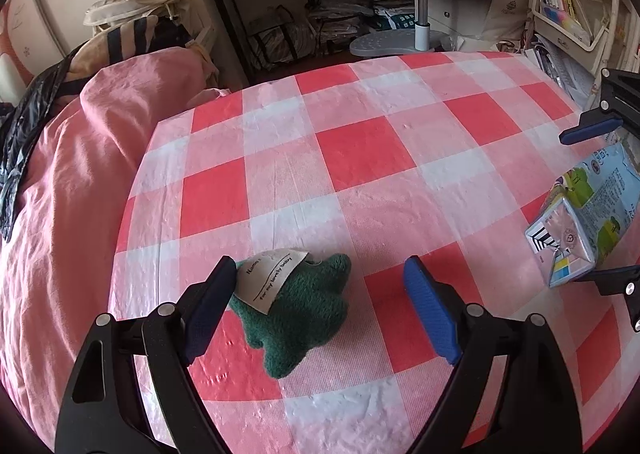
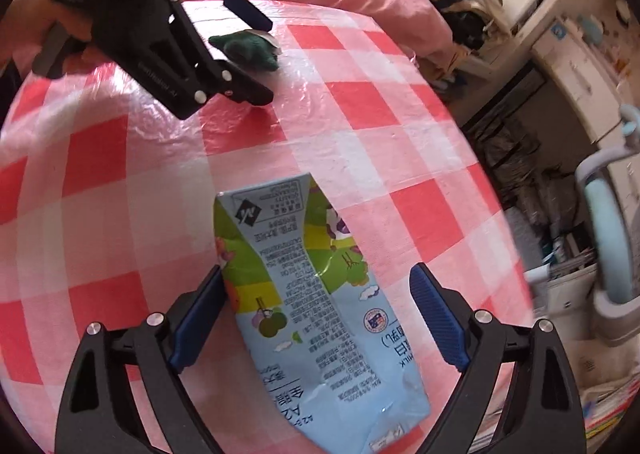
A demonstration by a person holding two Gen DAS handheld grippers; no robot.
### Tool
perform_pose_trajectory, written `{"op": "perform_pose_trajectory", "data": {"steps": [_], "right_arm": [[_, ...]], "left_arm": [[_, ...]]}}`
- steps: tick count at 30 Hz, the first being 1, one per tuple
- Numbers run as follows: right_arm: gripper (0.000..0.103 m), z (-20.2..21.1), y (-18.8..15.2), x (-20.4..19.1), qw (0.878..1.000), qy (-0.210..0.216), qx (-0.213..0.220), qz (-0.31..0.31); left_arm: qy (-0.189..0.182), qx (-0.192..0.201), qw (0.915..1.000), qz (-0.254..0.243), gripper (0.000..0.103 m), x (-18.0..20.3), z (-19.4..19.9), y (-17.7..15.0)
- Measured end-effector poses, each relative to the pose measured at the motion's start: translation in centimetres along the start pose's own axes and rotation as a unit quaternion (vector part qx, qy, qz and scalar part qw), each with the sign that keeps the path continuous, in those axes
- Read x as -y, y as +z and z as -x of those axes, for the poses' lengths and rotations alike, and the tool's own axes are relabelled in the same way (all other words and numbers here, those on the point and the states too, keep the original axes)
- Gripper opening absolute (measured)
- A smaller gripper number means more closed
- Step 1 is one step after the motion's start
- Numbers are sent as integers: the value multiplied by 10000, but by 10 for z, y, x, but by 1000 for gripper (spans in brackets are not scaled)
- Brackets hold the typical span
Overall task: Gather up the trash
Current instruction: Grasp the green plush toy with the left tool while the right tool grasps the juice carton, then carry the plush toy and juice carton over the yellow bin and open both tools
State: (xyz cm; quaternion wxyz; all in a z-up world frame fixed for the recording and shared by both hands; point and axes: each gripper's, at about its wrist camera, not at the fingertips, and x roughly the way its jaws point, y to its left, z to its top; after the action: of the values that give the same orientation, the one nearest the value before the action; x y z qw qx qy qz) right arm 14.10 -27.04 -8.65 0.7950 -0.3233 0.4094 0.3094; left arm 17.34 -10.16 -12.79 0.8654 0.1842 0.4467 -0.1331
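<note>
The left gripper is hanging released over the checked cloth, its jaws wide around a green plush toy with a paper tag. The right gripper is likewise gaping, straddling a crumpled milk carton lying flat, with a pink blanket bunching beyond.

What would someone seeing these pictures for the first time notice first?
Probably the red-and-white checked tablecloth that fills both views. On it, a crumpled light-blue milk carton lies flat between the open fingers of the right gripper, and a small green plush toy with a white paper tag sits between the open fingers of the left gripper, close to its left finger.
</note>
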Motion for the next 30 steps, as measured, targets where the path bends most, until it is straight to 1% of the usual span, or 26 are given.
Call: {"op": "perform_pose_trajectory", "data": {"steps": [1, 2, 3, 4, 5, 7, 10, 15, 21, 24, 26, 30], "right_arm": [[83, -2, 0, 3, 9998, 146, -11, -146], [78, -3, -2, 7, 9989, 341, -11, -325], [72, -3, -3, 10, 9975, 479, 22, -519], [65, -2, -5, 10, 9967, 501, 62, -636], [60, 0, -7, 10, 9957, 534, 99, -752], [60, 4, -11, 6, 9937, 459, 200, -1002], [60, 17, -17, -8, 9900, 440, 413, -1274], [60, 51, -24, -34, 9798, 406, 887, -1746], [60, 86, -22, -66, 9654, 557, 1354, -2159], [60, 101, -18, -90, 9615, 650, 1532, -2188], [60, 105, -16, -106, 9597, 738, 1589, -2198], [60, 113, -14, -156, 9616, 831, 1592, -2073]], "left_arm": [[20, 3, 10000, -2, 72, 0, -1, 0], [54, 10, 10000, -4, 68, -1, -1, 1], [64, 22, 10000, 11, 59, -1, 0, 1], [61, 37, 10000, 48, 48, -3, 1, 1], [15, 47, 9999, 107, 47, -6, 2, 1], [-185, 72, 9993, 310, 40, -13, 7, 0], [-439, 114, 9978, 492, 36, -17, 15, -2], [-889, 244, 9928, 770, 35, -20, 35, -9], [-1338, 362, 9834, 1172, 35, -28, 64, -30], [-1396, 450, 9808, 1282, 35, -31, 81, -43], [-1385, 499, 9808, 1282, 35, -31, 93, -54], [-1296, 583, 9815, 1287, 35, -28, 120, -78]]}}
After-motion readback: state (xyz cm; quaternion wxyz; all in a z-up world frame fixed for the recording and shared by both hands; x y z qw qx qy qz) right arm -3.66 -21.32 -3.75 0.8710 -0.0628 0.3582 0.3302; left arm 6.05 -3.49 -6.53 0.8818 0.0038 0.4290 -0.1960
